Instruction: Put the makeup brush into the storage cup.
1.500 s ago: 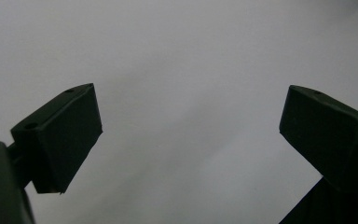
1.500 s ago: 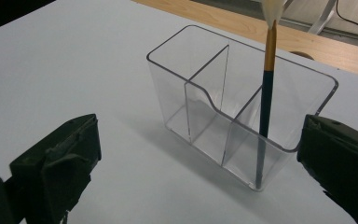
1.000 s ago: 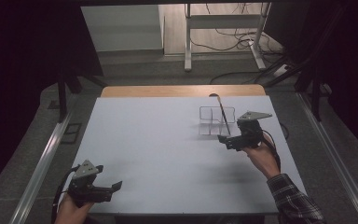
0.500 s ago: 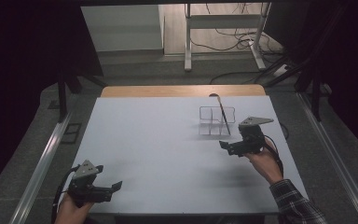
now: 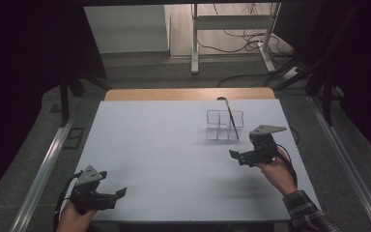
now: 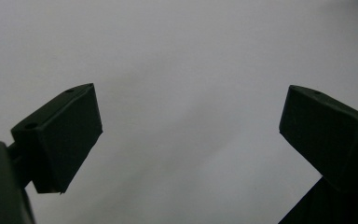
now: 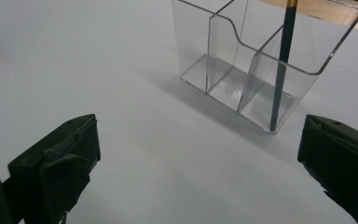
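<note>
One brush (image 5: 231, 122) stands near-upright, leaning, in the clear organizer (image 5: 224, 125) at frame centre-right, just above the right hand-held gripper (image 5: 235, 155); jaws spread, empty. Left hand-held gripper (image 5: 121, 193) lower left, spread, well apart.

Clear organiser (image 5: 224, 125) — dark brush (image 5: 231, 118) inside

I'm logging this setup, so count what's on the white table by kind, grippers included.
Clear divided organizer: 1
Dark brush standing in it: 1
Handheld grippers: 2, left and right, both open
Total: 4
</note>
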A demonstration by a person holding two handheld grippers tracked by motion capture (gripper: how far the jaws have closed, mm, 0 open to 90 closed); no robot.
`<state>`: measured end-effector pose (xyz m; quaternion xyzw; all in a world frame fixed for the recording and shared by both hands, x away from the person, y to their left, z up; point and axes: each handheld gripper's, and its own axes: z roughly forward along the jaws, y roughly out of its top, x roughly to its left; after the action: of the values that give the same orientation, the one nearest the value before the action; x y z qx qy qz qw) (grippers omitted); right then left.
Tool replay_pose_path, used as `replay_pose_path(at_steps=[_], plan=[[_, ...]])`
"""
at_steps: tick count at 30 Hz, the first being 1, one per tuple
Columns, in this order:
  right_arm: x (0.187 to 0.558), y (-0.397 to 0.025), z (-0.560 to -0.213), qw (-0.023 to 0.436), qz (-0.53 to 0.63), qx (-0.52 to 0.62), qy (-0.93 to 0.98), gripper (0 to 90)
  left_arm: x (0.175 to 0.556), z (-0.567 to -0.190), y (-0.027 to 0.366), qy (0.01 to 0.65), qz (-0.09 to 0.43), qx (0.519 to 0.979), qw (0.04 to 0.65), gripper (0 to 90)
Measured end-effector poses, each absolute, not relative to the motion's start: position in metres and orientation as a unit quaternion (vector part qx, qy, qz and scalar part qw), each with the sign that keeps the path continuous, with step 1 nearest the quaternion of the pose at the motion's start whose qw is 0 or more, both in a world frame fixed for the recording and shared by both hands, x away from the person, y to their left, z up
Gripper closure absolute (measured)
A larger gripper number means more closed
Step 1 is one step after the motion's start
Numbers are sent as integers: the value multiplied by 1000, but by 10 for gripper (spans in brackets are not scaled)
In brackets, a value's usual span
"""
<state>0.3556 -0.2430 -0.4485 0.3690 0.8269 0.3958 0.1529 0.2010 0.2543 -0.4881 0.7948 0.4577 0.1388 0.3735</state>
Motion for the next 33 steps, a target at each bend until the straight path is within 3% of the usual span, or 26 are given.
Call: replay_pose_path(at_steps=[33], plan=[[330, -258, -448, 157, 387, 367, 831, 0, 201, -488, 254, 459, 140, 794, 373, 58]])
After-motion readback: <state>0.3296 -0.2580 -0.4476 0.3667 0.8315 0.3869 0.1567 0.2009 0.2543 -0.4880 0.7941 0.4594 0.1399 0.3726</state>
